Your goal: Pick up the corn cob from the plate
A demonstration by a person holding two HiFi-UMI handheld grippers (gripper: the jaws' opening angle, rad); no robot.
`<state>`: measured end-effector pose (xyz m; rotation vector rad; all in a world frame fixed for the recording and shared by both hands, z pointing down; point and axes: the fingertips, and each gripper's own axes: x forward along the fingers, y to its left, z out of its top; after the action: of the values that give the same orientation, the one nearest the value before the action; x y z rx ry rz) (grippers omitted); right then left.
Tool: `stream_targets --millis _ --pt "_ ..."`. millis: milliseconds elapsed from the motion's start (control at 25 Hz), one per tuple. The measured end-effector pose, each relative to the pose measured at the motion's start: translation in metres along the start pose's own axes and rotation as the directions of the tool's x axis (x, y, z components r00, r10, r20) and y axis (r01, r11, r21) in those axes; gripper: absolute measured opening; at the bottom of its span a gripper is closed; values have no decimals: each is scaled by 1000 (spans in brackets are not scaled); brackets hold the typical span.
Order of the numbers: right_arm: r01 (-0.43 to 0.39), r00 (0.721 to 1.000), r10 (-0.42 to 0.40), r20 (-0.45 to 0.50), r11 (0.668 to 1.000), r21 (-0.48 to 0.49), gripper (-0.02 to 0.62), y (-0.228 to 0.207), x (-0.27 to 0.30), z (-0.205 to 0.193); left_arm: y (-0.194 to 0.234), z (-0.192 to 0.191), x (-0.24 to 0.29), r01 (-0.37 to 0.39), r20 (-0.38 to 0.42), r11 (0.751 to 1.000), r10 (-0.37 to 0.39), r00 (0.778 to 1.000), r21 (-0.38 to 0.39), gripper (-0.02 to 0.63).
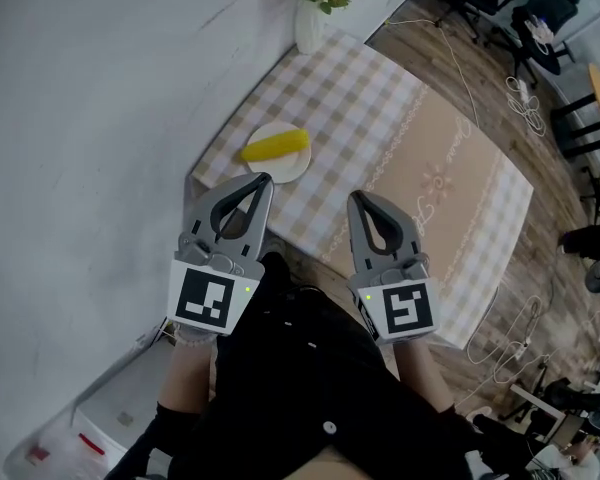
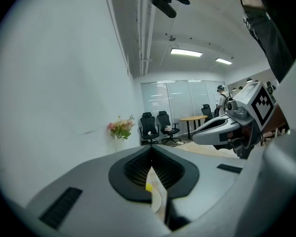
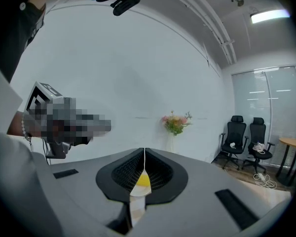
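corn cob (image 1: 276,146) on plate (image 1: 286,172) | plate at table (image 1: 400,158) left edge | vase (image 1: 309,26) behind plate, far corner

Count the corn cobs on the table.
1. The corn cob lies on the white plate, at the wall-side edge of the table, just ahead of the left tool. No other seems hidden.

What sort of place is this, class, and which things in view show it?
Probably an office or lab workspace: black swivel chairs, glass partition walls under ceiling strip lights, and cables trailing on the wood floor beside a cloth-covered table.
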<state>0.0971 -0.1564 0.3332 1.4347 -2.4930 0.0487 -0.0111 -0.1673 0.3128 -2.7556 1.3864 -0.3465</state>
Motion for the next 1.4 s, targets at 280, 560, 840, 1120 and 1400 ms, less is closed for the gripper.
stream_targets --millis 280,560,840,1120,1400 --pt "39 999 -38 -25 999 8 43 -2 28 1 27 -10 22 34 -3 999 -34 999 0 12" --pt "92 993 -90 -76 996 16 43 -7 50 -8 47 -21 49 96 0 995 -96 995 -30 14" --pt "128 984 -124 -125 992 22 43 -9 67 -17 53 -37 75 169 -26 986 -169 985 -9 14" --pt "168 976 -160 -147 985 46 43 -17 78 -23 56 -51 99 251 -48 967 -249 967 44 15" --pt "200 970 -189 -156 978 61 43 -23 82 -27 49 -75 118 343 -114 937 -335 935 69 108"
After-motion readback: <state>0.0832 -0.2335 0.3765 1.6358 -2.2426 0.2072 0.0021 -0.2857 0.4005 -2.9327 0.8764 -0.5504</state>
